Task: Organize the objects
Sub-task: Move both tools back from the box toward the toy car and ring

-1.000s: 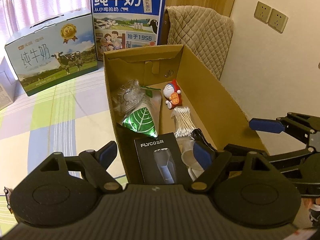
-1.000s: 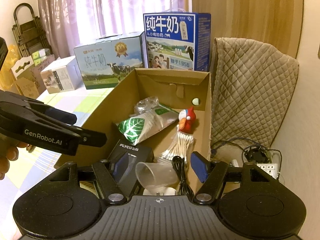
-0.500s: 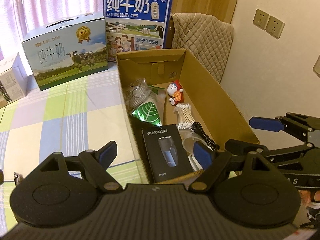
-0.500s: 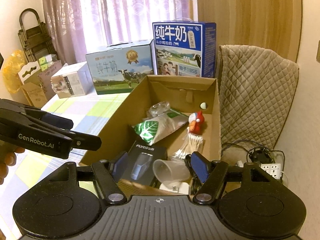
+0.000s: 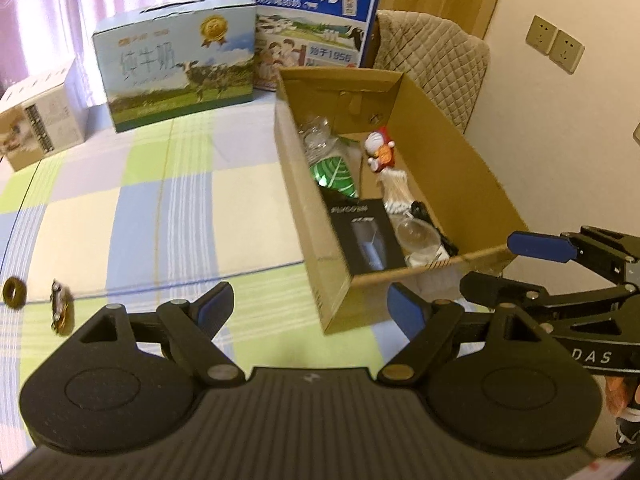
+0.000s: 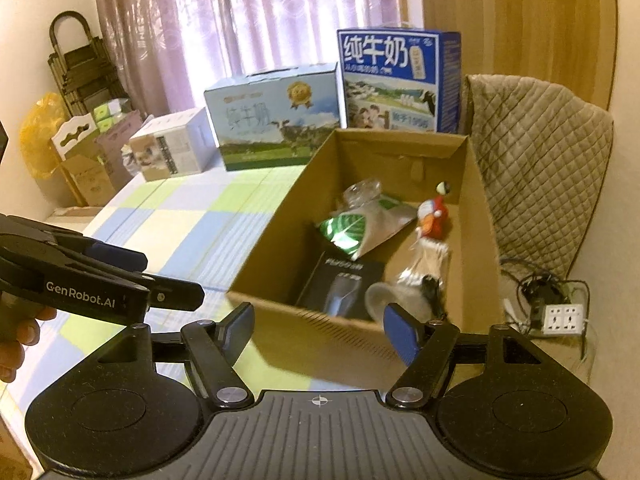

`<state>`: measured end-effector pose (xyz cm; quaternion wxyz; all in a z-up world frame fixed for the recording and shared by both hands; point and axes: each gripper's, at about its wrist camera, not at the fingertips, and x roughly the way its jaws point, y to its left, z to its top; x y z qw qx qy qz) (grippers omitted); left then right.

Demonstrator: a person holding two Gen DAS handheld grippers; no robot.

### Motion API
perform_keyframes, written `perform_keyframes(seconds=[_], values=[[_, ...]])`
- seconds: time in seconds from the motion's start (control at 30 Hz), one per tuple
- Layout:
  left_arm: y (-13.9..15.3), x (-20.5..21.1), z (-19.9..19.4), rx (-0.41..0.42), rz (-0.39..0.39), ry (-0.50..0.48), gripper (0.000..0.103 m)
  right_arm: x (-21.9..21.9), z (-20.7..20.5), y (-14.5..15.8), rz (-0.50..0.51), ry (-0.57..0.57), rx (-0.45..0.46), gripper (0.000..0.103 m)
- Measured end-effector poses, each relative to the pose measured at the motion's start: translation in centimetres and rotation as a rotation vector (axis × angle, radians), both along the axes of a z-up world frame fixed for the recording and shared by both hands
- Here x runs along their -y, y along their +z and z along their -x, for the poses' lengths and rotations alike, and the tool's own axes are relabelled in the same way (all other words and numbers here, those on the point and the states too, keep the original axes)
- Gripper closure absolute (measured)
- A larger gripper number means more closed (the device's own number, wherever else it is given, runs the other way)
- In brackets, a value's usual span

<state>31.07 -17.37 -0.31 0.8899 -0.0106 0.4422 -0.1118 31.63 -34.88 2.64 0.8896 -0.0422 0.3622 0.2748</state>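
Two small loose items, a ring (image 5: pixel 14 291) and a clip (image 5: pixel 61 307), are seen left of the left gripper (image 5: pixel 310 307), outside the cardboard box (image 5: pixel 452 168); both grippers, right gripper (image 6: pixel 319 330) included, are held apart, empty.

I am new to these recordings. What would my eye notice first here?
First, the open brown cardboard box on the checked cloth, holding a black shaver package, a green leaf-print pouch and a small red toy figure. Behind it stand two blue milk cartons. Both open black grippers, left and right, hold nothing.
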Motion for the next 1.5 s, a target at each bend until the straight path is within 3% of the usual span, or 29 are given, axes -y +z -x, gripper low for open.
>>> perform_keyframes(seconds=[0.53,1.5], values=[[-1.1,-6.4,4.1,-0.045,-0.008,0.083,0.022,-5.6,3.0,-2.4,0.034,0.057,-0.105,0.034],[-4.6,-22.9,7.7,-0.137,-0.011,0.323,0.022,-22.8,4.9,-8.7,0.118,0.262,-0.208,0.034]])
